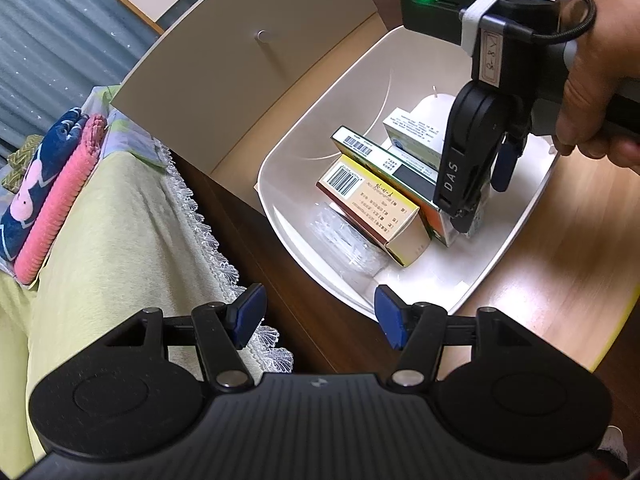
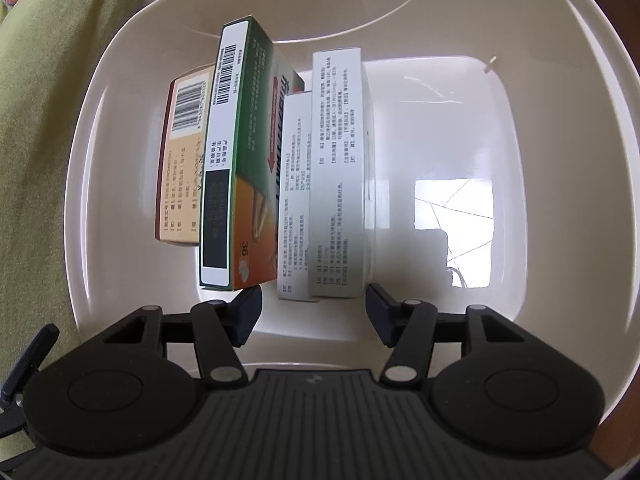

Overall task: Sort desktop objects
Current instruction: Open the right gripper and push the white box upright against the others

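Inside the white tub, the right gripper held open jaws around two white boxes; closing could topple the leaning green box. Left gripper was open too.

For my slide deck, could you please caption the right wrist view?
Open right gripper poised over a white bin holding four upright medicine boxes.

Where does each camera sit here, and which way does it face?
Left wrist: on the left hand-held gripper, open, outside the white bin, looking across at the boxes; the person's hand and the right hand-held gripper show.
Right wrist: on the right hand-held gripper, open, looking straight down into the bin at the upright boxes; no hand shows.
Shared: the bin, the green box and the beige box.
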`<state>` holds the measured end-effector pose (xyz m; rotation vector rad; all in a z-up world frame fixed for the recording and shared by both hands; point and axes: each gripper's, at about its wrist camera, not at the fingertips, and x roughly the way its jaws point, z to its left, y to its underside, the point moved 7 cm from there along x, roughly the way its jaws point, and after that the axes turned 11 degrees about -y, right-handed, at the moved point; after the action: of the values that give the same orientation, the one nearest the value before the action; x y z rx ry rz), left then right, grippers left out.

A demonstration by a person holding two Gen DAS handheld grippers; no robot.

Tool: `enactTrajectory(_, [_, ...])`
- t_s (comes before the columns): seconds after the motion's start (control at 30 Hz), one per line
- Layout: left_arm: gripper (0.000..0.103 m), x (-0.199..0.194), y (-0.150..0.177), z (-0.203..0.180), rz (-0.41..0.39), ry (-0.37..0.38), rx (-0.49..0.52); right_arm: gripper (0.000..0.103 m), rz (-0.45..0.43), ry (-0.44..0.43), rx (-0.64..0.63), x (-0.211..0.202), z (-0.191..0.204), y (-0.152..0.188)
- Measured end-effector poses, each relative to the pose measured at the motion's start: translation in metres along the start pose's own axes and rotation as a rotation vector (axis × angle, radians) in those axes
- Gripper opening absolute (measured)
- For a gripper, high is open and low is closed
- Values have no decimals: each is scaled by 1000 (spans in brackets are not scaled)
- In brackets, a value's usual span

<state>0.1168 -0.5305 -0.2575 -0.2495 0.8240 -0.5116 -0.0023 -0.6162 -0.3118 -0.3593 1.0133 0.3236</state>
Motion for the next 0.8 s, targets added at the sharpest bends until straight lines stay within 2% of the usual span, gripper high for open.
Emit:
enactTrajectory(0.23, [63, -1, 0, -3, 2, 4, 4, 54, 31, -9, -21, 0, 5, -1])
enactTrajectory(0.47, [63, 0, 0, -4, 3, 6, 7, 53, 104, 70, -55, 5, 1, 6])
enactTrajectory(0.6, [63, 0, 1, -4, 6, 8, 9, 49, 101, 90, -45, 10, -1, 6])
enactTrajectory(0.8, [63, 0, -1, -6, 6, 10, 13, 48, 52, 93, -46, 11, 1, -2])
